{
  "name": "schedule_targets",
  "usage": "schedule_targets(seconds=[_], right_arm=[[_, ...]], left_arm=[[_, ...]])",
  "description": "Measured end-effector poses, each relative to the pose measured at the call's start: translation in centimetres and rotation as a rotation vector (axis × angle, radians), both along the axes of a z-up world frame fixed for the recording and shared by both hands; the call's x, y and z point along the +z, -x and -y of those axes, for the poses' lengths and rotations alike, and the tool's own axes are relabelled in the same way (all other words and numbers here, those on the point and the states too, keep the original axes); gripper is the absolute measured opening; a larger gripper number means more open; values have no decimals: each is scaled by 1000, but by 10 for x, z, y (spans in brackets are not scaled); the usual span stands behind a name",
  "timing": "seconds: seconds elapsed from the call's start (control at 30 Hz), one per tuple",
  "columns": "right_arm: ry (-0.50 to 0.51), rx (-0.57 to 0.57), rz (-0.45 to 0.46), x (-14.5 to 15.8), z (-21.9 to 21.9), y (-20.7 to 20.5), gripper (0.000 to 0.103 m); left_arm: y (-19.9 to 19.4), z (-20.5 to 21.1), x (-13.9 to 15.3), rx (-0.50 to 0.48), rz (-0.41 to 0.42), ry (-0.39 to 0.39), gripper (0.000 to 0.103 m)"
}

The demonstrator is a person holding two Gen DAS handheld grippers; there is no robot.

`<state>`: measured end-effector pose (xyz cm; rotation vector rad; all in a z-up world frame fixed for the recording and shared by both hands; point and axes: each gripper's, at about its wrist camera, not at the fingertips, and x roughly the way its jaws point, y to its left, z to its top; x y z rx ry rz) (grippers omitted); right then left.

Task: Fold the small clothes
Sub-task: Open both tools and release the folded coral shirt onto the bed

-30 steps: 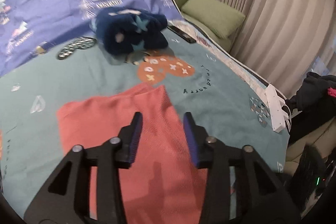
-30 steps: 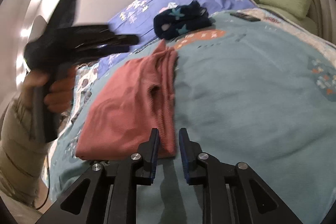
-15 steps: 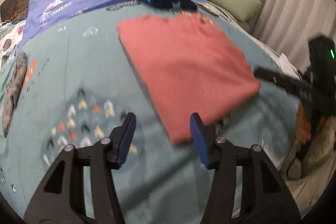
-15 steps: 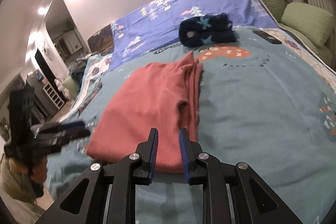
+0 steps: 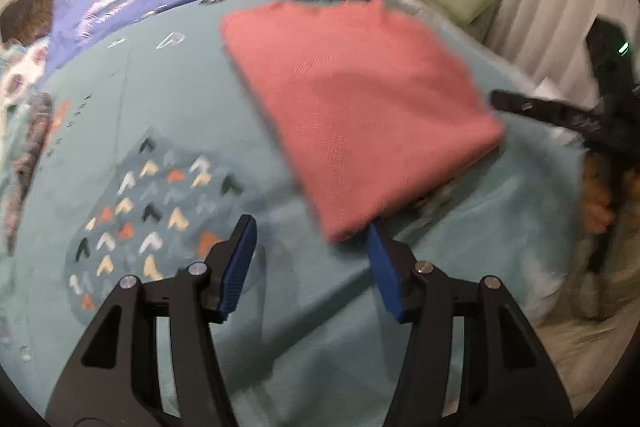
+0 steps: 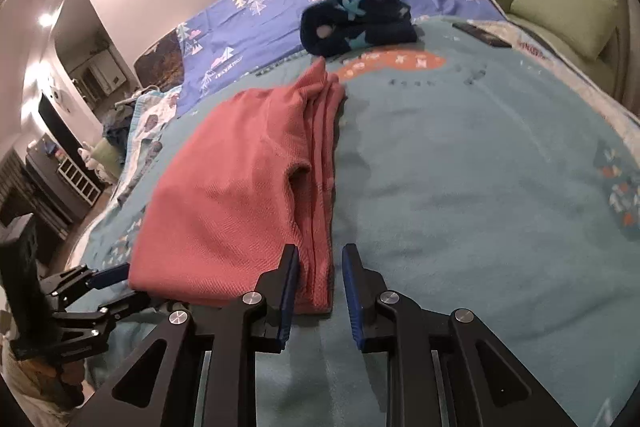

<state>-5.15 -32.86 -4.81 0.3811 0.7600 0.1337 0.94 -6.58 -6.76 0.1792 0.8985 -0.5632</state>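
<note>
Pink knit, the garment (image 6: pixel 240 195) lay partly folded on the teal blanket (image 6: pixel 480 187), its layered edge running along the side nearer the right gripper (image 6: pixel 320 283). That gripper sat low at the near corner, jaws narrow and empty, the corner just ahead of the pads; it was likely lined up to pinch there. The left gripper (image 5: pixel 312 263) stood at the opposite near corner, jaws fairly wide with nothing between them, the corner beside its right pad. Both probably framed the near edge for one more fold away. A folded navy star-print garment (image 6: pixel 356 23) rested beyond, set aside.
</note>
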Motion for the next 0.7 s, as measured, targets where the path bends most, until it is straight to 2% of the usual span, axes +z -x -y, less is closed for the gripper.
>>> schedule_targets(seconds=[0.07,0.2,0.27,0.3,0.33,0.4,0.43,0.5,0.53,0.6,0.7], right_arm=[[-22,18,52,17,3,-6,21],[-73,70,134,41,0,-31,21],[-122,111,129,37,-3,-53,20],[-138,111,108,32,-3,-62,20],[-134,79,47,18,-1,-74,20],[-43,-10,-54,-7,4,-84,19],[16,-63,-115,-24,11,-87,19],[-64,-60,-98,-28,25,-79,17],[-70,-62,-100,-25,29,-78,18],[-55,-58,-47,-8,35,-79,20],[-92,-11,15,13,41,-96,21]], left_arm=[[-3,2,24,-47,37,103,57],[-27,24,47,-101,121,164,57],[-50,37,36,-101,101,153,57],[-60,43,26,-86,77,129,57],[-74,48,7,-53,42,72,57],[-80,48,-13,-38,24,29,57],[-75,49,-12,-51,54,36,57],[-65,53,-2,-73,83,4,57],[-64,55,4,-89,84,4,57],[-68,58,21,-122,106,40,57],[-86,60,35,-98,153,46,58]])
